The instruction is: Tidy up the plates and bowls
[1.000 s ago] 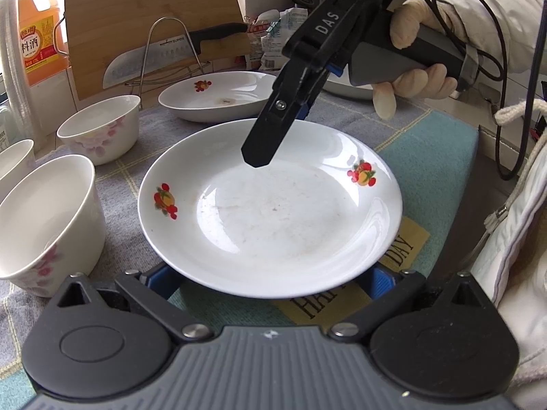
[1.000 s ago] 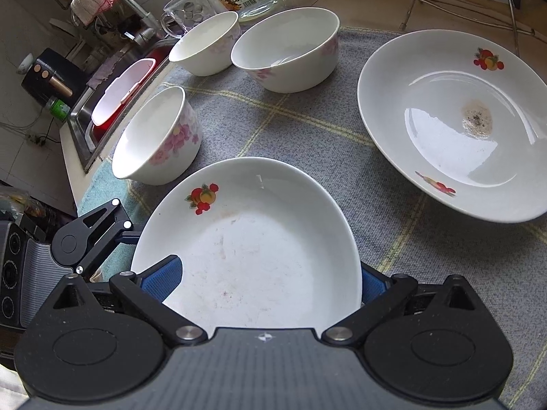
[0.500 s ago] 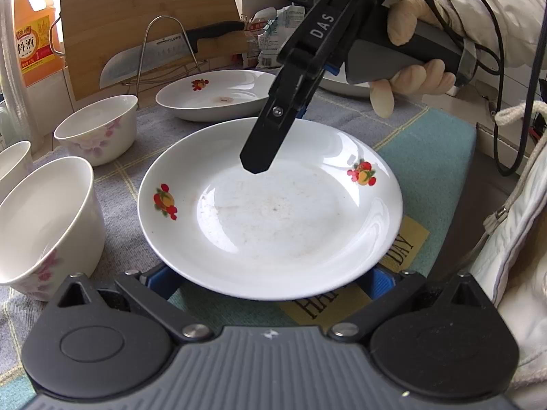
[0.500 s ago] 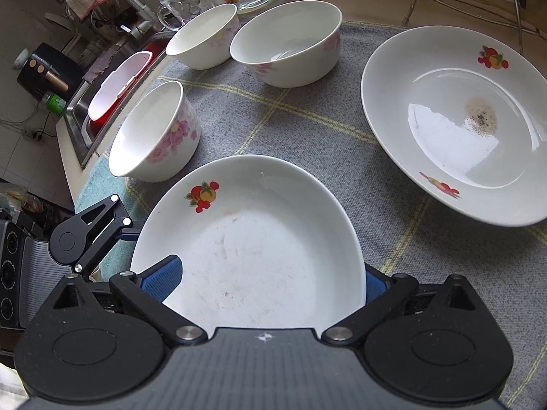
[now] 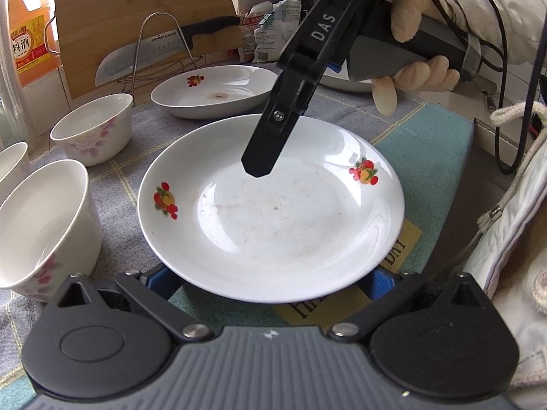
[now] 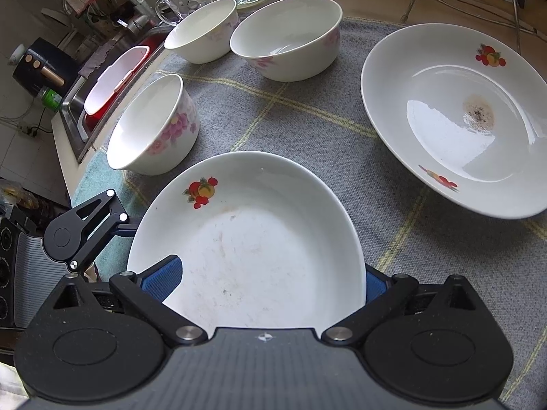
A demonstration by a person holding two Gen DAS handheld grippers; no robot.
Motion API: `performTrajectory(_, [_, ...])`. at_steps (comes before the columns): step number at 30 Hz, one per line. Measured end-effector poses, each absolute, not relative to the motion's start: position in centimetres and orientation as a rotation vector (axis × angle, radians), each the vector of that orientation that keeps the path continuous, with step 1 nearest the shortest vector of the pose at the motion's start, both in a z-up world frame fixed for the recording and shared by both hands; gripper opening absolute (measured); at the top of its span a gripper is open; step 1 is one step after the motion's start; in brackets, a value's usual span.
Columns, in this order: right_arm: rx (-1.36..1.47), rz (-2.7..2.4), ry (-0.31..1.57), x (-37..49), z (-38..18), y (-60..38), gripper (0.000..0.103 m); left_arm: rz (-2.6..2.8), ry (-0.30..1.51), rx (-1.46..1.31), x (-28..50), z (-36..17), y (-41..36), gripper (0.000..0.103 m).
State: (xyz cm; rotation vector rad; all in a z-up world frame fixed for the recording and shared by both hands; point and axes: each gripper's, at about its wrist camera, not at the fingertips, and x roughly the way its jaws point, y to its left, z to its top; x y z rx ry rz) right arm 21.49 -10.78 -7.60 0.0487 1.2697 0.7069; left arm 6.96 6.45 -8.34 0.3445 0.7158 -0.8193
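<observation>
A white plate with fruit prints [image 5: 273, 212] fills the middle of the left wrist view and the lower middle of the right wrist view [image 6: 253, 249]. My left gripper [image 5: 270, 282] is open, its blue pads under the plate's near rim. My right gripper [image 6: 266, 282] reaches over the plate's far rim with one finger [image 5: 273, 130] above the plate and the blue pads either side of the rim; its grip is not clear. A second fruit plate [image 6: 454, 116] lies further back on the grey mat [image 6: 307, 116]. Three floral bowls [image 6: 154, 126] [image 6: 287, 34] [image 6: 201, 30] stand to the left.
A knife and cutting board [image 5: 143, 20] lean on a wire rack behind the plates. An orange bottle [image 5: 27, 30] stands at the far left. A sink [image 6: 112, 75] with a red basin lies beyond the bowls. Cables hang at the right edge.
The near plate has shifted slightly away from the bowls and a little higher in both views. Both grippers keep their places at its rim.
</observation>
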Motion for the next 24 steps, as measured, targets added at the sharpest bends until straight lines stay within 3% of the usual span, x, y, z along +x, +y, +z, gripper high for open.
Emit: performTrajectory(24, [0.087,0.659,1.200,20.8,-4.7,-17.5,0.103,-0.867,0.712,0.367,8.5,-5.3,0.0,0.102])
